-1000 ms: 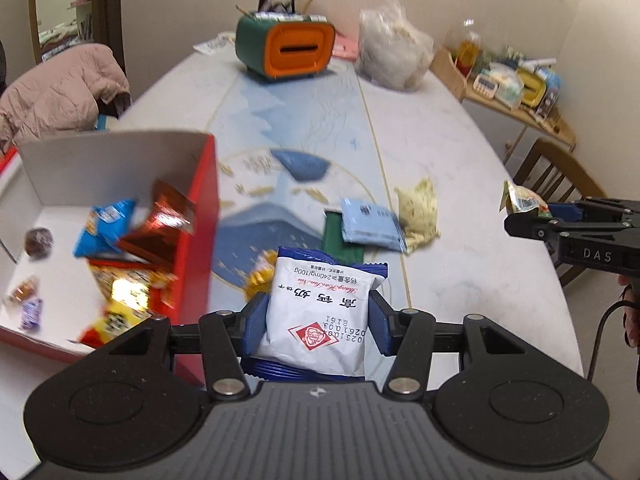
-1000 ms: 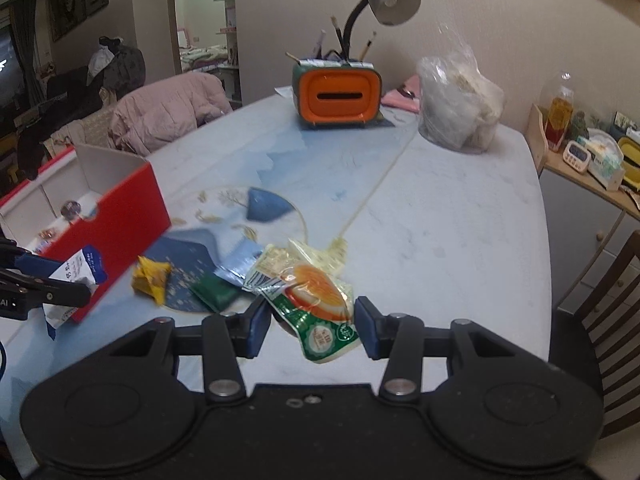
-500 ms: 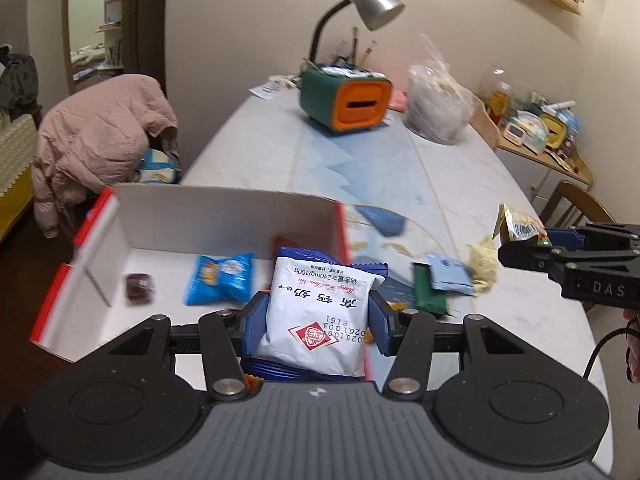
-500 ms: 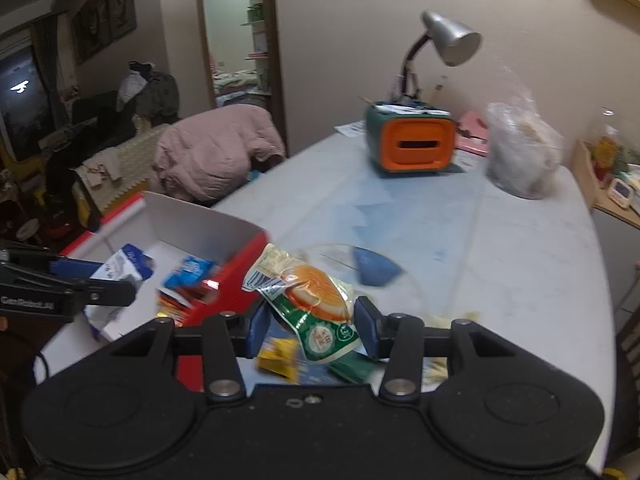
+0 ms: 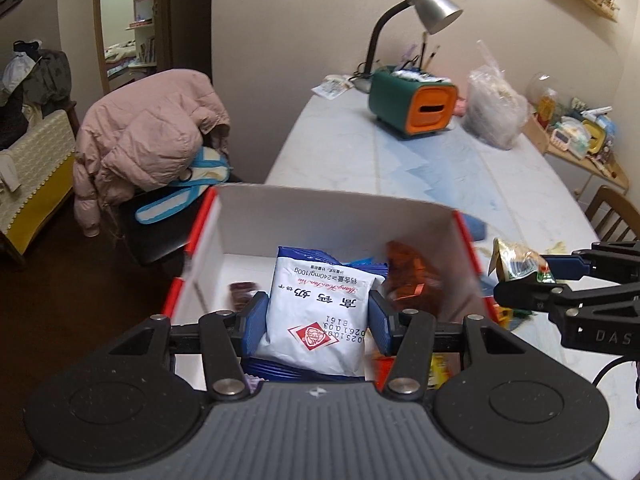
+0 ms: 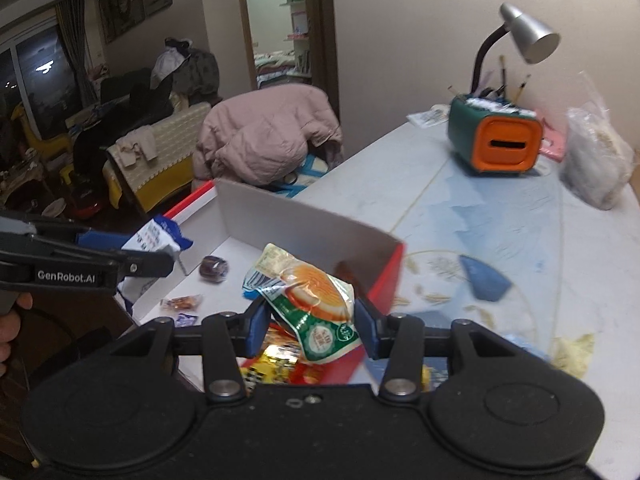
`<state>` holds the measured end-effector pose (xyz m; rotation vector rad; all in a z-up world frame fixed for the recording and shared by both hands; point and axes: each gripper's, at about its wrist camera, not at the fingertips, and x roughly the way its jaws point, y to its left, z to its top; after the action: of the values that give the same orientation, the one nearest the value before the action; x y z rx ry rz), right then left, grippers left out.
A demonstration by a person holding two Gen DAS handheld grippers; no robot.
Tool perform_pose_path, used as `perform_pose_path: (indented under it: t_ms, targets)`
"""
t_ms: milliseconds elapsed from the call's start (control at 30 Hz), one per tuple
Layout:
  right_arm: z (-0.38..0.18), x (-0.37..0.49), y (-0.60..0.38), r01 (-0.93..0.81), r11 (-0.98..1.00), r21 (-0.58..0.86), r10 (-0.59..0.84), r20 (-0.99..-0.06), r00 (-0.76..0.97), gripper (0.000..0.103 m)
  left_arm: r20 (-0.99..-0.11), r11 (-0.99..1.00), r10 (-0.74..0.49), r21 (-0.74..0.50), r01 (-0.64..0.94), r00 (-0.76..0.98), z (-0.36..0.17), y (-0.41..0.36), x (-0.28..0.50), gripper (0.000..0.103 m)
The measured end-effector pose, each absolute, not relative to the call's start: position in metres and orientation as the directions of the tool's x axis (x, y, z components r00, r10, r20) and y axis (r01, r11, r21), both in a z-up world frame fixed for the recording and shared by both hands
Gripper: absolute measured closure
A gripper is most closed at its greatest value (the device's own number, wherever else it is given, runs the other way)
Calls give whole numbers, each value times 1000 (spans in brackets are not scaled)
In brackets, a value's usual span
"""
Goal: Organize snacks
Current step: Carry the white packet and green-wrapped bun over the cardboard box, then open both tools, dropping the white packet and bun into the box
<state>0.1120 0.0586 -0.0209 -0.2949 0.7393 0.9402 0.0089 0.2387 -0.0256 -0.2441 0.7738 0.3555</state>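
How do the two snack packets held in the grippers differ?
The white packet in the left gripper is plain white with a blue edge and a red diamond logo; the green packet in the right gripper is green with an orange picture. The white packet lies flat, the green one is crumpled. Both are clamped over the red box.

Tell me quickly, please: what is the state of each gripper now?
Left gripper: closed on the white and blue snack packet.
Right gripper: closed on the green and orange snack packet.
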Motion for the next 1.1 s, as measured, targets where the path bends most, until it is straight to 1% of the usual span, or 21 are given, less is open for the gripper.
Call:
perform_pose_path:
  t_ms: [333,633,800,1100]
  targets:
    - [-59,117,117,-780,610,141,563,-770,301,58,-785,917,213,-44,-396,581,-52,275,28,51]
    - [-86,126,148,-777,625,68,478,-821,313,58,-834,924,201,-13,-382,514,-75,286,56,51]
    - [-93,128,159,-792,610,35,451,-837,311,58,-865,939,180,10,-343,468,-87,286,68,51]
    - [-94,127,163,-799,600,19,435,-846,307,56,-873,953,178,37,-301,454,-90,283,70,51]
